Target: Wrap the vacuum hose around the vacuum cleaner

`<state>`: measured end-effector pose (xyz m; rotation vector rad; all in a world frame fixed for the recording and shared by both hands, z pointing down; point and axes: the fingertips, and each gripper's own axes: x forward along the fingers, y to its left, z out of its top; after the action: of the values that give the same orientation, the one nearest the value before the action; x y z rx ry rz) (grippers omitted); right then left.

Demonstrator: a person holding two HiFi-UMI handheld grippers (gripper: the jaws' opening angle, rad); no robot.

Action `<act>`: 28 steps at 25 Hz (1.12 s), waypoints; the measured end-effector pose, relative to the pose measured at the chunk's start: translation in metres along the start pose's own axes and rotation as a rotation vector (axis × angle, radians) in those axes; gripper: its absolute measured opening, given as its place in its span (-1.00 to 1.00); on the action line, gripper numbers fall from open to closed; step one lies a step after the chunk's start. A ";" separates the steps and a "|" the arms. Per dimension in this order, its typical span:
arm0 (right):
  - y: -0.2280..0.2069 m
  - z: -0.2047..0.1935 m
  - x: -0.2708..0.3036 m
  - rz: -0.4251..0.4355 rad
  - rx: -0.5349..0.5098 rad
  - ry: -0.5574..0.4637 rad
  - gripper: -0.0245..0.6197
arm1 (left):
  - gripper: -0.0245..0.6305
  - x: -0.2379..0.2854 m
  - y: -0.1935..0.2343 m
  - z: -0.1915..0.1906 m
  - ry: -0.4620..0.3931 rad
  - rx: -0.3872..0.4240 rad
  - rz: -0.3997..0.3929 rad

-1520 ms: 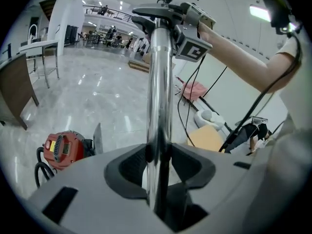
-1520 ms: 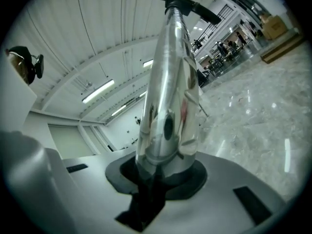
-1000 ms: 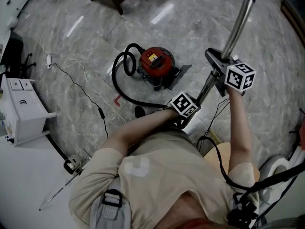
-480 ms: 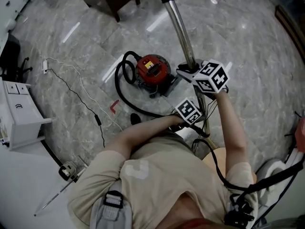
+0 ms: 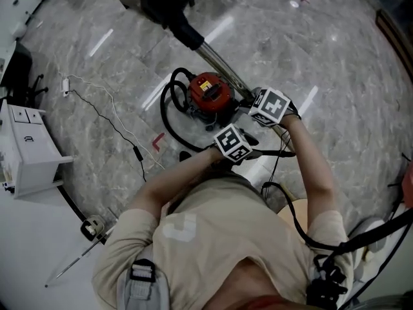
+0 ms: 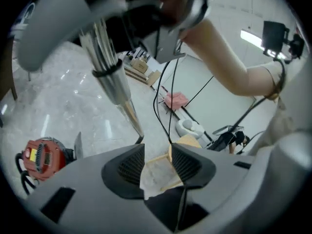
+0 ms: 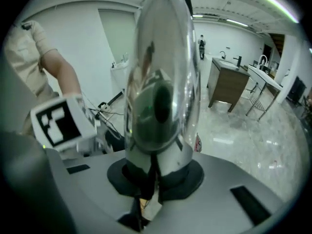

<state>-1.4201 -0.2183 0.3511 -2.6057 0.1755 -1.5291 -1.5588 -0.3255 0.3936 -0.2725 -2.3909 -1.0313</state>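
Right gripper point(image 7: 156, 173): jaws just closed tighter on the shiny metal tube point(image 7: 163, 82).
Left gripper point(image 6: 158, 167): fingers point(image 6: 130, 167) apart, nothing between.
Metal tube: stiff, slippery.
Hose point(image 5: 162, 107): bendy.

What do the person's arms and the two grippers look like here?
The left gripper and right gripper have grey bodies with black pads; each carries a white cube with black square markers. A black cable trails from them. Beige short sleeves, forearms bare.

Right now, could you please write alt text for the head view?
From above, a person's right tongs, jaws just closing on a metal wand, are beside a red vacuum cleaner on a marble floor, left tongs alongside. A black hose loops at the cleaner's left.
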 end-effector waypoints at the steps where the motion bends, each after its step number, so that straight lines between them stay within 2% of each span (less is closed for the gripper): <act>1: 0.000 -0.004 0.003 -0.005 -0.027 0.017 -0.77 | -0.43 -0.017 -0.001 -0.009 0.015 0.025 0.024; 5: -0.005 -0.002 0.017 -0.016 -0.113 0.074 -0.77 | -0.43 -0.095 -0.027 -0.006 -0.009 0.109 0.093; 7: -0.003 0.002 0.024 0.008 -0.135 0.101 -0.77 | -0.43 -0.129 -0.042 0.009 -0.040 0.193 0.150; 9: 0.005 0.003 0.035 0.045 -0.142 0.135 -0.77 | -0.43 -0.167 -0.057 0.031 -0.099 0.305 0.245; 11: 0.014 0.004 0.046 0.081 -0.143 0.162 -0.77 | -0.43 -0.212 -0.074 0.062 -0.200 0.426 0.353; 13: 0.020 0.005 0.057 0.104 -0.138 0.188 -0.77 | -0.43 -0.255 -0.081 0.091 -0.291 0.542 0.489; 14: 0.021 0.005 0.062 0.109 -0.136 0.201 -0.77 | -0.43 -0.273 -0.075 0.099 -0.301 0.598 0.576; 15: 0.022 0.006 0.068 0.111 -0.134 0.216 -0.77 | -0.43 -0.289 -0.063 0.102 -0.279 0.650 0.669; 17: 0.024 0.009 0.079 0.109 -0.129 0.247 -0.77 | -0.43 -0.310 -0.030 0.095 -0.167 0.739 0.817; 19: 0.027 0.015 0.092 0.107 -0.126 0.276 -0.77 | -0.43 -0.322 0.001 0.075 -0.029 0.788 0.865; 21: 0.032 0.022 0.104 0.104 -0.124 0.306 -0.77 | -0.43 -0.329 0.025 0.048 0.080 0.809 0.840; 24: 0.042 0.032 0.119 0.101 -0.120 0.362 -0.77 | -0.43 -0.334 0.048 0.010 0.198 0.858 0.775; 28: 0.057 0.059 0.142 0.123 -0.126 0.427 -0.77 | -0.38 -0.346 0.079 -0.029 0.331 0.981 0.724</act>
<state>-1.3020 -0.2943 0.4361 -2.2637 0.4734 -2.0645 -1.2255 -0.2848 0.2744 -0.4845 -1.9471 0.4067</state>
